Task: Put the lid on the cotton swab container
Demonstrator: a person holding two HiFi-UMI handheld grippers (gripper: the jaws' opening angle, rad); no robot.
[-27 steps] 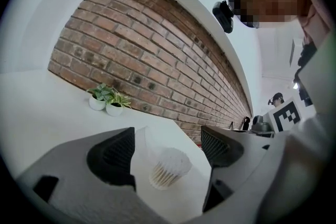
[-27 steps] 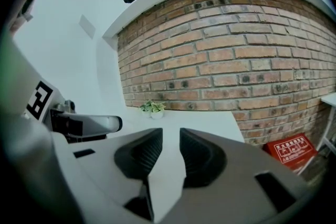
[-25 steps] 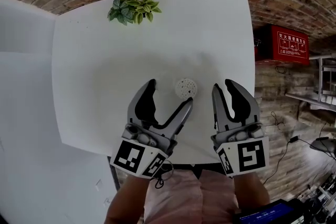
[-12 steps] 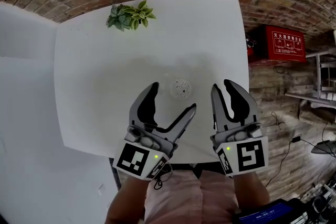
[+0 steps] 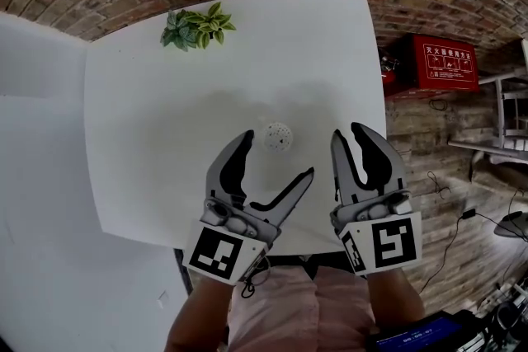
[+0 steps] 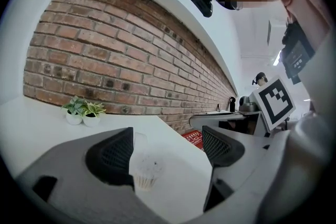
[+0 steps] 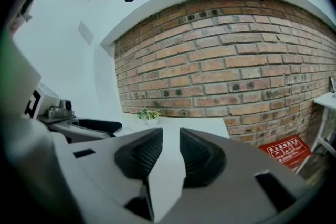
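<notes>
The cotton swab container (image 5: 278,136) is a small clear round pot, its top showing the white swab tips. It stands on the white table (image 5: 148,136) just beyond my grippers. In the left gripper view the cotton swab container (image 6: 145,170) sits close against the left jaw's inner side. A faint clear shape rises just behind it, and I cannot tell what that is. My left gripper (image 5: 276,157) (image 6: 168,139) is open wide. My right gripper (image 5: 349,133) (image 7: 171,136) is to the right of the pot, jaws a narrow gap apart, with only white table showing between them. No separate lid is plainly visible.
A small potted plant (image 5: 195,26) (image 6: 84,111) (image 7: 148,114) stands at the table's far edge by the brick wall. A red box (image 5: 441,63) sits on the floor to the right of the table. Both grippers hover over the table's near edge.
The left gripper's jaws have spread a little wider. The head view has drifted, so the pot and plant sit slightly further left in it. The right gripper looks the same.
</notes>
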